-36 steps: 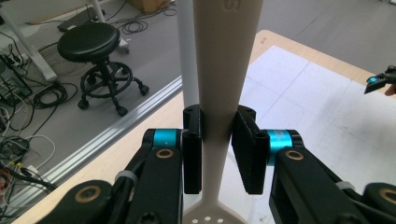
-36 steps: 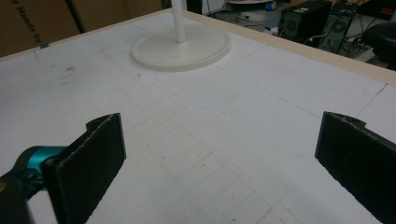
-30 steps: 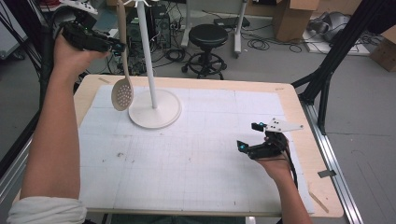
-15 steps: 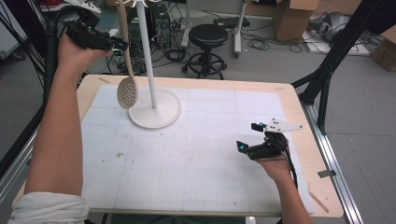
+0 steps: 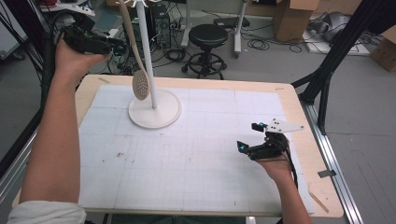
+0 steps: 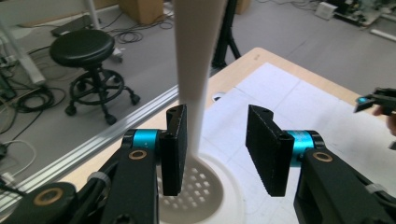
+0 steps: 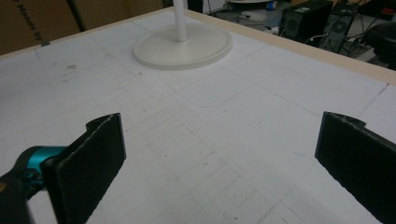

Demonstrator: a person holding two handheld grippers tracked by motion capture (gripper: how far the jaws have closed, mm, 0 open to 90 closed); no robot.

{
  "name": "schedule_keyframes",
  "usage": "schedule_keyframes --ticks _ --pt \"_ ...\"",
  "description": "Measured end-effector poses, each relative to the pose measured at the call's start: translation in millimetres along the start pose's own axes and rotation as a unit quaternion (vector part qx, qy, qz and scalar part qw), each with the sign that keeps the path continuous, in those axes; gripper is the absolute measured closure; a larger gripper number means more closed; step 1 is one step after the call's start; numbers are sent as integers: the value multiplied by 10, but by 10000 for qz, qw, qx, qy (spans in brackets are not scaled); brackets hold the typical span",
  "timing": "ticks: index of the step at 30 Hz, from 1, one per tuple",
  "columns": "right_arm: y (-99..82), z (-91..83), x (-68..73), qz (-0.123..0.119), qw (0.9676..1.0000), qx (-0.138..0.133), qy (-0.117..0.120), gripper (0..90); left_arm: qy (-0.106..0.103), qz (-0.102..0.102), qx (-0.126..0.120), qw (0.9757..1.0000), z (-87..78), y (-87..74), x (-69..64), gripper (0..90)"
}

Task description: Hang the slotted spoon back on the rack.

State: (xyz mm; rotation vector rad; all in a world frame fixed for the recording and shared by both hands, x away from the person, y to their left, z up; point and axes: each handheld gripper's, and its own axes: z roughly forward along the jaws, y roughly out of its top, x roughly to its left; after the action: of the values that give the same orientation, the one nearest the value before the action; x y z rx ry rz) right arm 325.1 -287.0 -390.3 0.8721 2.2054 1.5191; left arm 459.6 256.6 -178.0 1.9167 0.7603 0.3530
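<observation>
A cream slotted spoon hangs beside the pole of a white stand; its handle runs up to the hooks at the top edge of the high view. My left gripper is raised at the back left, open, with the spoon's handle between its jaws and close to the left one. Below the jaws are the perforated bowl and the stand's base. My right gripper rests low over the mat at the front right, open, with nothing between its jaws.
A white gridded mat covers the wooden table. The stand's round base sits at the back left of it. Beyond the table, on the floor, are a black stool, cables and cardboard boxes.
My left gripper has carried the spoon right and up, from left of the stand to the pole. The bowl now hangs against the pole. The right gripper has stayed still.
</observation>
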Motion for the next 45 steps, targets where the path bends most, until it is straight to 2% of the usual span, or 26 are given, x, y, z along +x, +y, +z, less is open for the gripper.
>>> schedule_keyframes --ticks 3,5,8,12,16,21,27,32,38,43,45 --pt "0 1 6 7 10000 37 -1 5 -51 73 -9 10000 -69 -46 -26 582" --pt "-1 8 3 -17 10000 21 3 5 -87 66 -132 9999 -124 -84 -54 561" --pt "-3 12 1 -13 10000 41 20 5 -47 117 -183 9998 -202 -153 -106 535" --pt "-7 7 8 31 10000 74 9 5 -103 211 -281 9993 -313 -240 -162 508" --pt "-6 11 8 -47 10000 64 -16 5 26 256 -387 9989 -416 -305 -215 415" --pt "-5 13 19 -36 10000 89 -6 5 25 271 -460 9986 -491 -379 -270 356" --pt "-7 17 23 -22 9999 98 -3 5 -127 317 -543 9979 -463 -554 -330 326" --pt "-12 15 20 -34 9999 95 -11 5 -238 242 -509 9981 -421 -694 -363 295" --pt "-6 14 21 32 10000 64 41 5 -276 305 -307 9987 -292 -915 -410 255" --pt "-7 12 20 9 10000 65 48 5 -367 314 -347 9982 -221 -1040 -490 225" --pt "-7 6 18 35 10000 58 49 5 -400 384 -351 9978 -182 -1086 -534 220"
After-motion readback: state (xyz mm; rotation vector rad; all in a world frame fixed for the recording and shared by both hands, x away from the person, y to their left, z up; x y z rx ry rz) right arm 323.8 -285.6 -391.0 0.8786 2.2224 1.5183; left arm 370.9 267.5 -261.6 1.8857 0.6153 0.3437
